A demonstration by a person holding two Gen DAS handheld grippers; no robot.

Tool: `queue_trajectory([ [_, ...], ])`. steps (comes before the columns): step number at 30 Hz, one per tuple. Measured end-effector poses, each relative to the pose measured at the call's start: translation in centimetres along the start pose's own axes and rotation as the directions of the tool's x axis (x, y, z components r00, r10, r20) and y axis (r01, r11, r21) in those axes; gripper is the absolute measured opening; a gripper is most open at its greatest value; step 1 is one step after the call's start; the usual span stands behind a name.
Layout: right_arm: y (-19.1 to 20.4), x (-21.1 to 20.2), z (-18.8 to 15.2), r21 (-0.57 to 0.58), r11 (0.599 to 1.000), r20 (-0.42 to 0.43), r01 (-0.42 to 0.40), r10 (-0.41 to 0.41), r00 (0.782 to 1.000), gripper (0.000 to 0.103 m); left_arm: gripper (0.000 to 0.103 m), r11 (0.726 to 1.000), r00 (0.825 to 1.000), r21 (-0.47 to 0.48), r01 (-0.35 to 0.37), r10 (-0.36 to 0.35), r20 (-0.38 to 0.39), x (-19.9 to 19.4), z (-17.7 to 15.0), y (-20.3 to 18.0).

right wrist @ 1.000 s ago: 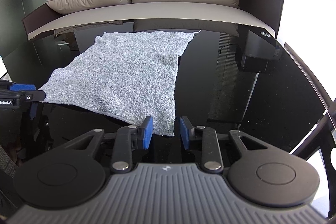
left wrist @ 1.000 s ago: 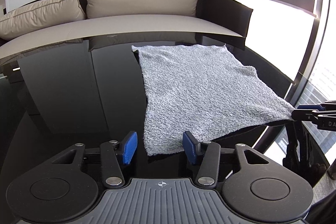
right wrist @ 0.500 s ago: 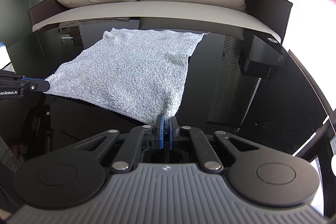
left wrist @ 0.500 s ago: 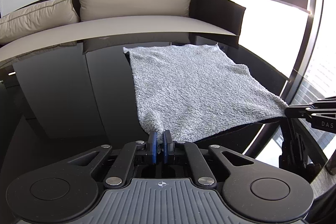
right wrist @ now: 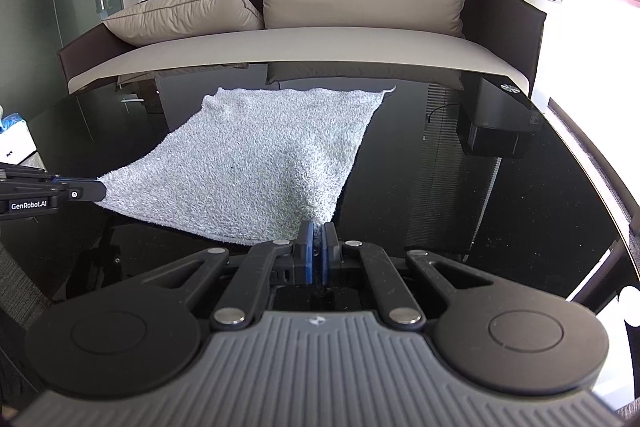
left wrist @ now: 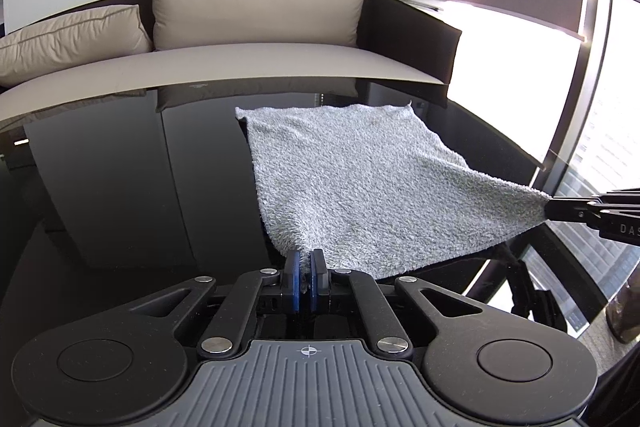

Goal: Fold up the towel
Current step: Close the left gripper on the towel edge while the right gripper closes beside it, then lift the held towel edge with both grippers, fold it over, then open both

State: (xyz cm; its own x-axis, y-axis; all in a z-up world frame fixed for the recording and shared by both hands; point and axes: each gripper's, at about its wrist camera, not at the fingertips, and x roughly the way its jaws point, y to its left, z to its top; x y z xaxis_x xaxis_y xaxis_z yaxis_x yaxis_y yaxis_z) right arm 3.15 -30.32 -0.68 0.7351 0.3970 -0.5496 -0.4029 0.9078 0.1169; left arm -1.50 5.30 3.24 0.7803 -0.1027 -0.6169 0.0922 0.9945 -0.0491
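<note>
two tongs (left wrist: 305,263) (right wrist: 319,235) pinching grey towel (left wrist: 360,183) corners, "genrobot.ai" label (right wrist: 29,205)

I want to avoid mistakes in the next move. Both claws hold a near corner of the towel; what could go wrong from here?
1. Each claw, left and right, pinches only a corner tip of the towel; it may slip out.
2. The far edge rests on the glossy table; the towel may slide instead of folding.
</note>
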Motion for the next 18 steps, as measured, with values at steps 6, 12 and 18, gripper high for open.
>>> queue_trajectory([
  [6, 0.1, -2.2, 0.2, 0.013, 1.0, 0.033, -0.013, 0.013, 0.999, 0.004, 0.005, 1.0, 1.0, -0.029, 0.006, -0.006, 0.016, -2.0, -0.3, 0.0],
  [12, 0.1, -4.0, 0.6, 0.031, 0.999, 0.055, -0.022, 0.02, 0.998, 0.004, 0.005, 0.998, 0.999, -0.058, 0.012, -0.01, 0.033, -3.9, -0.5, -0.1],
  [18, 0.0, -5.7, 1.1, 0.048, 0.998, 0.075, -0.029, 0.026, 0.997, 0.004, 0.005, 0.997, 0.997, -0.078, -0.001, 0.007, 0.078, -5.5, 0.5, -0.1],
])
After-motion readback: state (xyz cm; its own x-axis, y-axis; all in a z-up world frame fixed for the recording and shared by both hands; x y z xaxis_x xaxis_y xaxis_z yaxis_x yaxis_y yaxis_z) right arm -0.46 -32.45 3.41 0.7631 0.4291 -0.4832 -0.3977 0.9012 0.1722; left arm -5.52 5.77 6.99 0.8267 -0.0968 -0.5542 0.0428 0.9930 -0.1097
